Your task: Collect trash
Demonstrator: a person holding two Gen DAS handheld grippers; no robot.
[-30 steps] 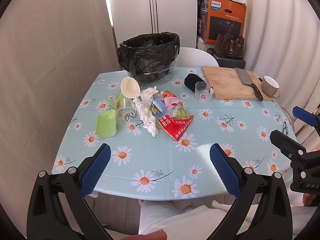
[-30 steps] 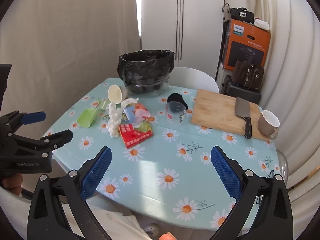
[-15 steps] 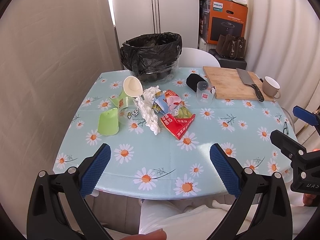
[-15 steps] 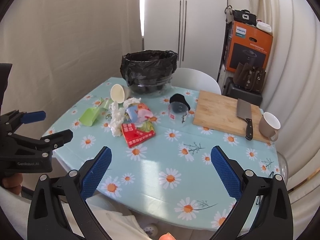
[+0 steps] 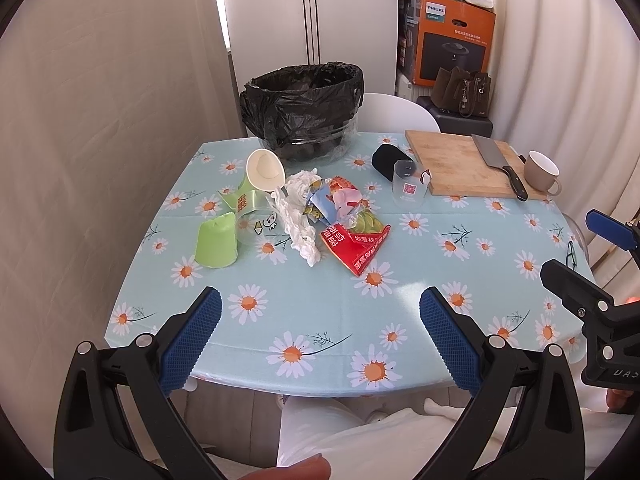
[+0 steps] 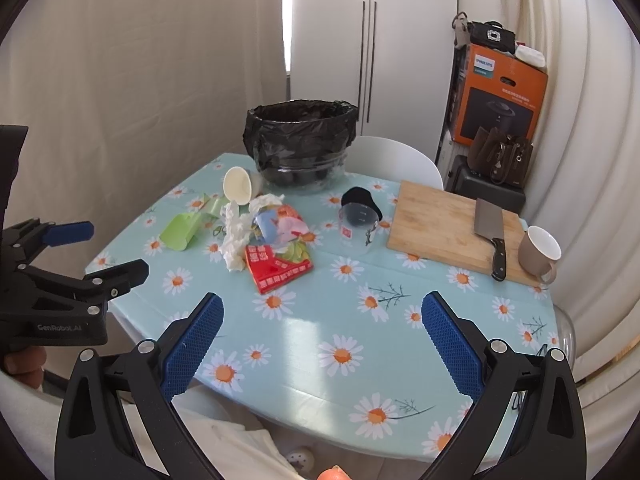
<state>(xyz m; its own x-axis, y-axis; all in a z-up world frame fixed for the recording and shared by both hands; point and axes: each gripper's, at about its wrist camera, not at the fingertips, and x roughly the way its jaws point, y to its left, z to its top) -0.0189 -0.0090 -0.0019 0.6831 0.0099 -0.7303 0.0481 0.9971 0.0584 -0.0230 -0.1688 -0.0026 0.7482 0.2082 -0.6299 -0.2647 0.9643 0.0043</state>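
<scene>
**Both grippers held wide and empty at the near edge; litter heaped left of centre**

The left gripper (image 5: 320, 320) was seen above the near edge of the round table covered in a pale blue daisy-print cloth (image 5: 400, 280). Its blue-padded fingers (image 5: 192, 332) were spread fully apart and nothing was held between them. The right gripper (image 6: 322, 320) was likewise spread wide and empty, over the near right part of the table. Each gripper was visible at the margin of the other's view.

The trash was noted in one loose heap left of the table's centre. A light green plastic cup (image 5: 216, 242) stood upside down at the heap's left edge. A cream paper cup (image 5: 264, 170) lay on its side, mouth toward the camera, just in front of the bin. A crumpled white tissue (image 5: 298, 216) ran through the middle of the heap, touching a torn red snack wrapper with white characters (image 5: 354, 246) and assorted coloured wrappers (image 5: 336, 204) behind it.

A clear bin lined with a black plastic bag (image 5: 304, 108) was recorded at the far edge, behind the heap. To the right of the heap, a clear measuring cup (image 5: 406, 188) stood beside a black cylindrical object (image 5: 386, 160) lying on its side. A wooden cutting board (image 5: 456, 164) was seen at far right, with a black-handled cleaver (image 5: 496, 160) on it and a beige mug (image 5: 540, 172) at its right end.
</scene>
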